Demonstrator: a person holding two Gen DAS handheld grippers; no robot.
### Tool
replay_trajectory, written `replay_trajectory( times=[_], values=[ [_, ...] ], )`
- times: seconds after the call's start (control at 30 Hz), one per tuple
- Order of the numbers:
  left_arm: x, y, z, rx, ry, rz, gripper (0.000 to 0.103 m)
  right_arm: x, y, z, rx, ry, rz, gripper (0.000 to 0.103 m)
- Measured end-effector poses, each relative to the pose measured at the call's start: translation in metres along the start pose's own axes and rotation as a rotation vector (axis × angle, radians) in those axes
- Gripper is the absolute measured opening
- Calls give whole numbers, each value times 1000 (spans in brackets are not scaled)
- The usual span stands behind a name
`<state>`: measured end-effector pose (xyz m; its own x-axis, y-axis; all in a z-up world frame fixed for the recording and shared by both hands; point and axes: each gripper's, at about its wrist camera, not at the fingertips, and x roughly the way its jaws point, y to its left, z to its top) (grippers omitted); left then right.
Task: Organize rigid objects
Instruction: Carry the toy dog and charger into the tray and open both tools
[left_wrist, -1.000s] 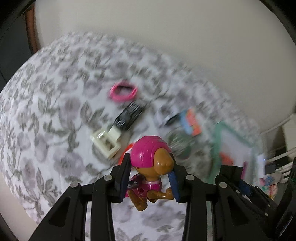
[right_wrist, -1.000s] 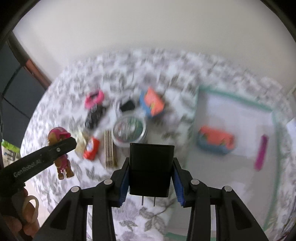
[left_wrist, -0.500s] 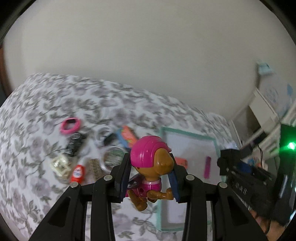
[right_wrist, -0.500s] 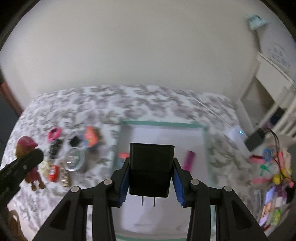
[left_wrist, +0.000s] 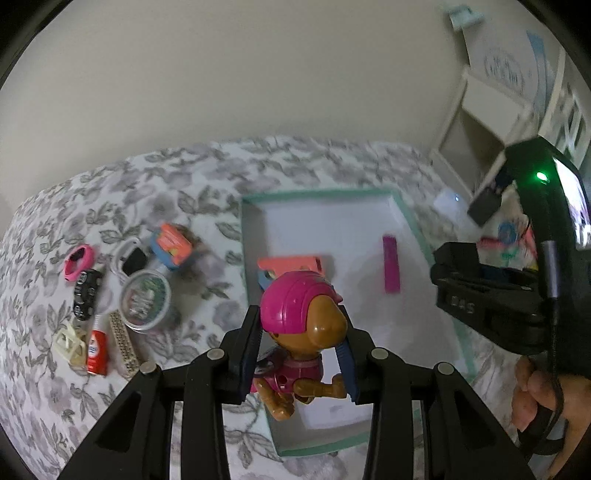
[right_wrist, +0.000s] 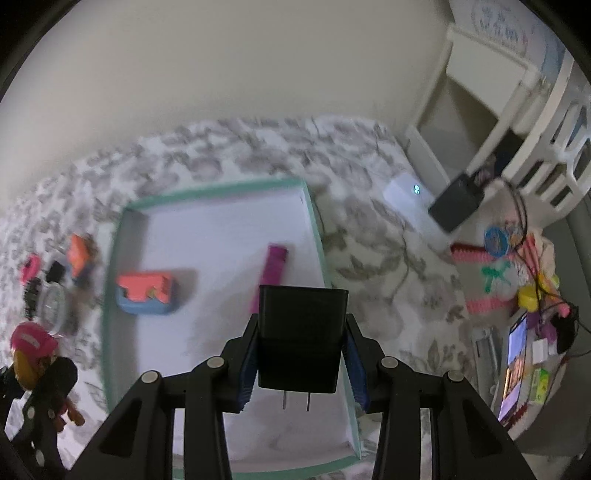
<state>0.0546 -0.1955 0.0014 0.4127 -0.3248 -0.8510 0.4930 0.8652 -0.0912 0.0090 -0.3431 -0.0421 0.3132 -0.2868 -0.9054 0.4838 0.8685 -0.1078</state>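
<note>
My left gripper (left_wrist: 298, 358) is shut on a brown toy dog figure (left_wrist: 301, 332) with a pink helmet, held above the near left corner of a white tray with a teal rim (left_wrist: 317, 194). My right gripper (right_wrist: 302, 360) is shut on a black plug adapter (right_wrist: 301, 339), prongs pointing toward me, above the same tray (right_wrist: 218, 192). In the tray lie an orange and blue block (right_wrist: 147, 291) and a magenta bar (right_wrist: 273, 273). The toy dog (right_wrist: 31, 354) and left gripper show at the lower left of the right wrist view.
Left of the tray on the floral cloth lie a pink ring (left_wrist: 78, 261), a black toy car (left_wrist: 86, 293), a round clear tub (left_wrist: 146, 298), an orange and blue block (left_wrist: 170, 245), a red tube (left_wrist: 97, 350) and a cream clip (left_wrist: 70, 345). Cluttered white furniture (right_wrist: 517, 258) stands right.
Both grippers have swung to the right from the pile of loose objects to above the tray, each still holding its object. The tray now fills the middle of both views.
</note>
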Motion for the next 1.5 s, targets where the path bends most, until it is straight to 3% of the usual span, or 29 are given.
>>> replay_trajectory(
  times=[0.27, 0.67, 0.97, 1.07, 1.17, 1.5],
  values=[
    [42, -15, -17, 60, 98, 57, 40, 44, 11, -20, -49, 126, -30, 44],
    [76, -17, -34, 95, 186, 81, 40, 53, 13, -30, -45, 152, -25, 44],
    [77, -18, -36, 105, 187, 81, 41, 54, 17, -28, -37, 160, -23, 45],
    [75, -18, -34, 107, 192, 73, 49, 57, 15, -25, -32, 164, -22, 46],
    [69, -20, -32, 118, 174, 70, 50, 56, 15, -25, -26, 162, -19, 56],
    [39, -12, -17, 83, 102, 41, 50, 20, 7, -9, 8, 58, 12, 57]
  ],
)
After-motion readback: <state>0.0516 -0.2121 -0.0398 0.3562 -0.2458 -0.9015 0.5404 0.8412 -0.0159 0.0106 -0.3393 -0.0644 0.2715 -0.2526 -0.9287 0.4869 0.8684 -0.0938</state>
